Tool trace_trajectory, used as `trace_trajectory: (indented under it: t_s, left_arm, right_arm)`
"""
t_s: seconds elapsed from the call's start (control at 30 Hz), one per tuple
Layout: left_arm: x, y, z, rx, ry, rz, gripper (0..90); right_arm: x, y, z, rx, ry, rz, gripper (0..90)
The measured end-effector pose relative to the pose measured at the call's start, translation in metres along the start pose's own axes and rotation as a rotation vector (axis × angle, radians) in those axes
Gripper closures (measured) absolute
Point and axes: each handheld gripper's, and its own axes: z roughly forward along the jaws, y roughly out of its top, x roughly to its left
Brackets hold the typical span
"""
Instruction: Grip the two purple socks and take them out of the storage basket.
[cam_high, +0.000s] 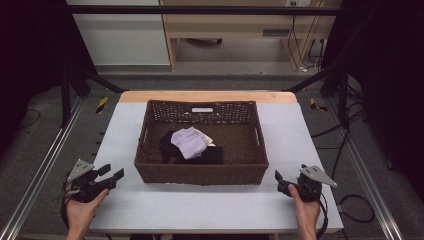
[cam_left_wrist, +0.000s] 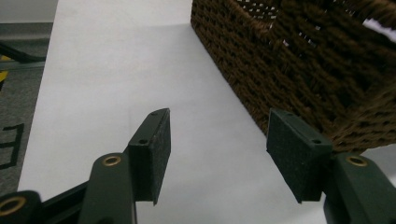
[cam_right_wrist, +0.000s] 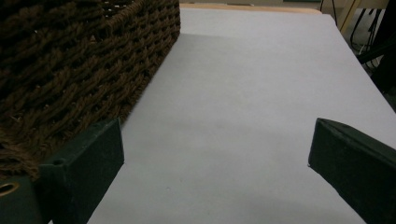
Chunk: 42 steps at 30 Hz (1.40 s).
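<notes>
My left gripper (cam_high: 111, 177) sits at the lower left of the high view, jaws apart with nothing between them; in the left gripper view its two pads (cam_left_wrist: 156, 154) frame bare table, with the corner of the wicker basket (cam_left_wrist: 299, 65) filling the upper right. My right gripper (cam_high: 283, 183) is at the lower right of the high view, its jaws spread wide and empty; in the right gripper view the basket's woven wall (cam_right_wrist: 79, 70) rises at the upper left, just beside my left-hand jaw, and the pale table (cam_right_wrist: 252, 93) runs away toward the top of the frame. Both tools hover low over the table, one off each near corner of the basket, touching nothing. Moving inward, the basket sits in the middle of the high view, and inside it lie the clothes: a lilac cloth (cam_high: 189, 142) bunched on top of a black garment (cam_high: 210, 156), left of centre on the basket floor. As I judge it, the work on those clothes has either not begun or is already complete; from this I cannot tell which. No cloth lies on the table outside the basket.
</notes>
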Motion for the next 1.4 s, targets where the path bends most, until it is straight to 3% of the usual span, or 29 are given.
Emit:
trace_trajectory:
  t_s: [0.3,0.53,1.0,1.4]
  left_arm:
    - [0.0,0.016,-0.011,-0.071,-0.014,-0.004,42.0]
    - [-0.002,0.04,-0.014,-0.114,-0.04,-0.01,41.1]
    - [-0.028,0.092,-0.008,-0.175,-0.065,0.063,40.6]
    - [-0.055,0.124,0.008,-0.182,-0.08,0.112,41.4]
  right_arm:
    - [-0.004,-0.003,0.0,-0.008,-0.01,0.014,3.9]
    - [-0.003,-0.003,0.0,-0.012,-0.021,0.011,4.1]
    - [-0.003,-0.003,0.001,0.0,-0.025,0.018,4.3]
    - [-0.004,-0.003,0.001,0.003,-0.021,0.016,4.3]
